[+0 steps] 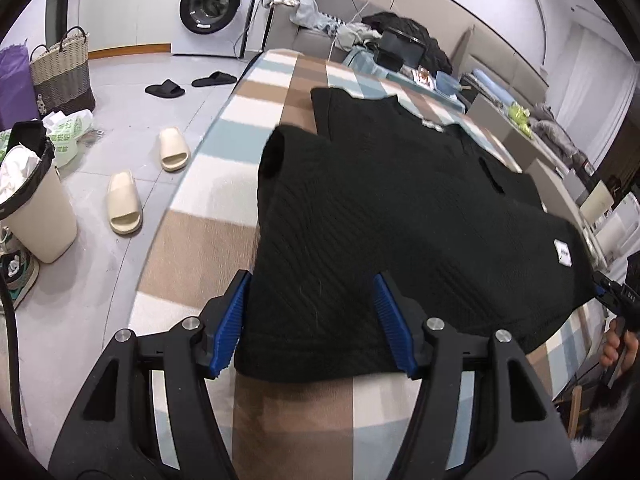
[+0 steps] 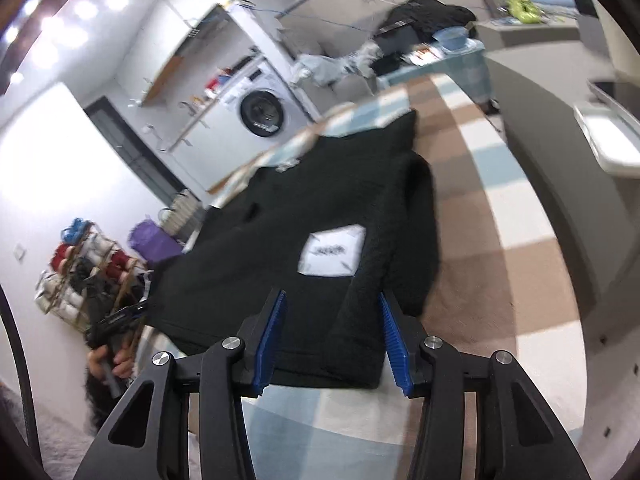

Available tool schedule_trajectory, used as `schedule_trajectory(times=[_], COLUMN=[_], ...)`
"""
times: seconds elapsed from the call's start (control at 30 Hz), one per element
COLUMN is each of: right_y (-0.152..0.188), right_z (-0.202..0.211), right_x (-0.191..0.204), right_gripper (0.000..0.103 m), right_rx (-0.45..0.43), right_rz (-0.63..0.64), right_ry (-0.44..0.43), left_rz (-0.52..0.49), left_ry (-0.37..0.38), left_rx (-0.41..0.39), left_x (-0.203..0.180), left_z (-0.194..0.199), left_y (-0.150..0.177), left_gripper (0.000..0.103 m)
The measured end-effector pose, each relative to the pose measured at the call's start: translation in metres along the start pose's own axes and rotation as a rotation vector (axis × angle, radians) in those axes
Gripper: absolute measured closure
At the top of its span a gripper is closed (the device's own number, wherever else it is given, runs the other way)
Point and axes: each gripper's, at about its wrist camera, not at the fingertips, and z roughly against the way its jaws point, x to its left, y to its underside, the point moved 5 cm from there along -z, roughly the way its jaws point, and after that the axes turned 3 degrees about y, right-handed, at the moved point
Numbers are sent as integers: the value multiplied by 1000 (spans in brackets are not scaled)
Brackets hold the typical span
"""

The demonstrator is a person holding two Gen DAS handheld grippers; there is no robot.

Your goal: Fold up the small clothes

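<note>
Black ribbed knit top (image 1: pixel 400 208) lies flat on checked blanket (image 1: pixel 224 196), hem at near edge. Left sleeve folded inward; white patch (image 2: pixel 334 250) near hem.

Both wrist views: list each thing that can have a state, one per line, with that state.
Black garment: lying on the checked blanket, sides folded in, white label facing up.
Left gripper: open, pads either side of the garment's near hem, not pressing.
Right gripper: open, straddling the garment's near edge.
Washing machine: door closed.
Waste bin: lidless, lined with a black bag, stuffed with white material.
Wicker basket: upright, handles up.
</note>
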Motion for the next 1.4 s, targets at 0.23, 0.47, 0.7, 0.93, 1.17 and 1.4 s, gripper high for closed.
schedule_trajectory(times=[0.23, 0.47, 0.7, 0.93, 1.17, 1.4], right_y=[-1, -13, -81, -146, -132, -99], right_z=[-8, -3, 9, -8, -54, -57], right_x=[-6, -4, 12, -2, -38, -56], right_gripper=[56, 96, 97, 97, 96, 70], right_rx=[-1, -51, -211, -310, -183, -74], right_rz=[-42, -32, 5, -113, -149, -166], right_ry=[-10, 20, 6, 56, 231, 251], left_rz=[-1, 52, 71, 119, 121, 160], left_ry=[-25, 10, 55, 50, -12, -58], left_rx=[-22, -114, -228, -249, -126, -51], left_x=[3, 10, 4, 6, 17, 33], left_z=[2, 22, 28, -4, -58, -63], left_y=[0, -24, -89, -158, -140, -92], left_gripper=[66, 99, 100, 100, 99, 59])
